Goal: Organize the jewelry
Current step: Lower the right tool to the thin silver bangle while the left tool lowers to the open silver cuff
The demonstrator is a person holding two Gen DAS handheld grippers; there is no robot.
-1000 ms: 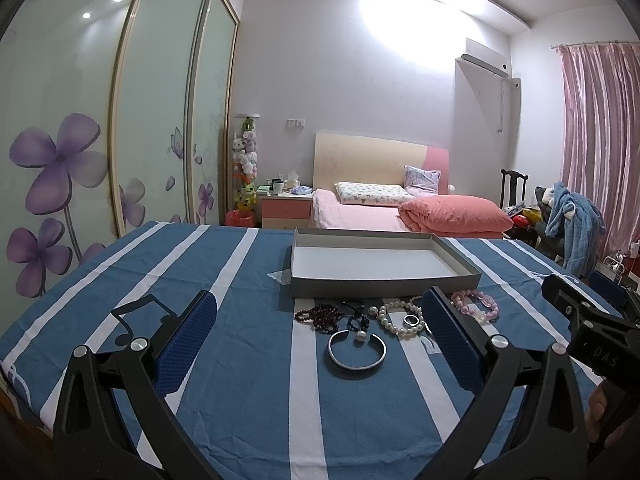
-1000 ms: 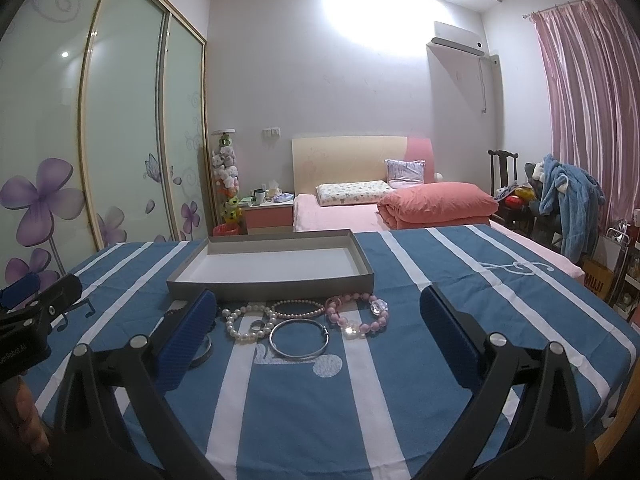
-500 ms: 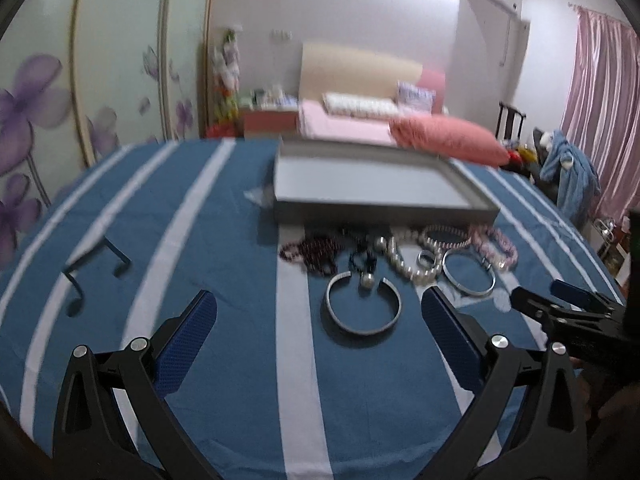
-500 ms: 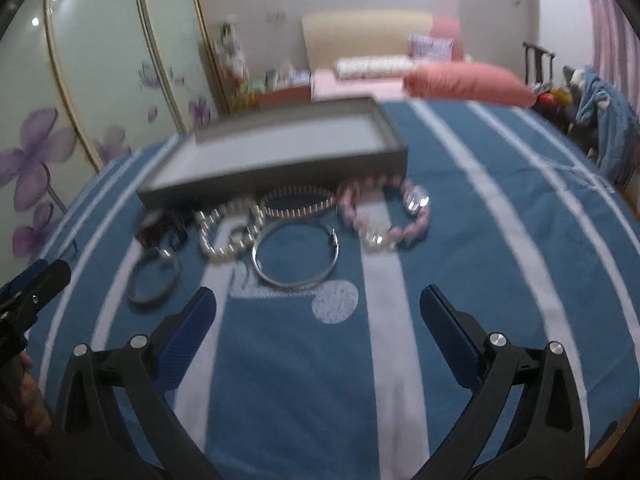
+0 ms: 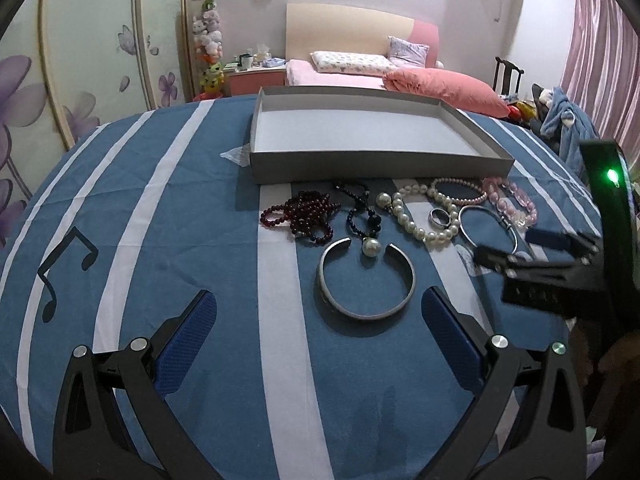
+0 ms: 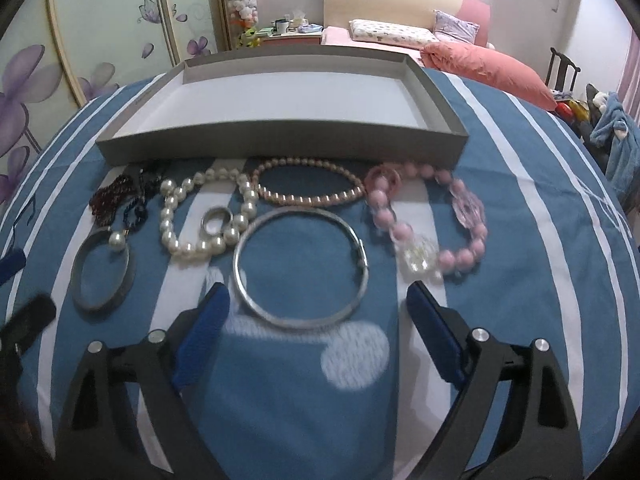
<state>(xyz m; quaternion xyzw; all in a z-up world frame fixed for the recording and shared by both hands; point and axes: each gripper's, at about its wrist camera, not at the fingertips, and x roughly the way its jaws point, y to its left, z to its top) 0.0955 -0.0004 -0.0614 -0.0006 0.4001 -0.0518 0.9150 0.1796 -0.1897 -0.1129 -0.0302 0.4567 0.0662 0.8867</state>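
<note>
Jewelry lies in a loose row on the blue-and-white striped cloth of the counter, just in front of the near wall of the grey tray, whose white floor is bare. Toward the counter's left edge you have dark red beads, a dark strand ending in a large pearl, and an open silver cuff. Then come the white pearl bracelet with a ring inside it, a smaller pinkish pearl loop, the thin silver bangle and the chunky pink bead bracelet. Your left hand-held gripper stands wide, nothing between its pads, the cuff just ahead. Your right hand-held gripper is closing, still apart, the bangle's near rim between its tips. In the right view the red beads are blurred and partly shadowed.
</note>
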